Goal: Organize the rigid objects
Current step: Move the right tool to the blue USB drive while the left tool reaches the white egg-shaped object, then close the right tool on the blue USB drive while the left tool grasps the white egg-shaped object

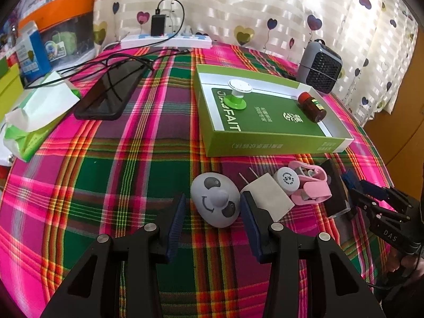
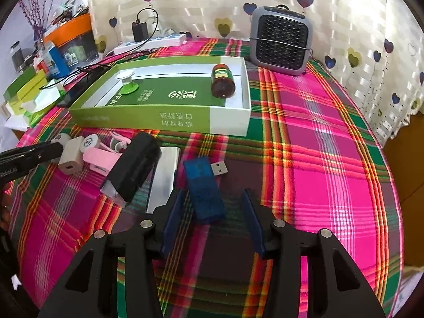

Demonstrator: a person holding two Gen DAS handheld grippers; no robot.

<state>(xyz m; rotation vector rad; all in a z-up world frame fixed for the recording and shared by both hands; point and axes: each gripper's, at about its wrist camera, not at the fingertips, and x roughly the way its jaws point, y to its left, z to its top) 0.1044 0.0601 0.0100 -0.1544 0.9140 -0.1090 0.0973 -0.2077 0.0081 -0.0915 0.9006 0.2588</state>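
My left fingers (image 1: 212,212) spread around grey egg toy (image 1: 214,201), probably smooth, slippery: take midsection. My right fingers (image 2: 212,206) open, straddling light, stiff blue USB stick (image 2: 204,185) near table's front edge.

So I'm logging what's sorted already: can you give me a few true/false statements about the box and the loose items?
1. The brown bottle lies on its side inside the green box. True.
2. The panda-face egg is already in the box. False: it sits on the tablecloth, between the open fingers of the left gripper.
3. The blue USB stick lies on the cloth, outside the box. True.
4. The box is empty. False: it holds the bottle and a green-and-white knob.
5. The right gripper grips the USB stick. False: its fingers do not press it.
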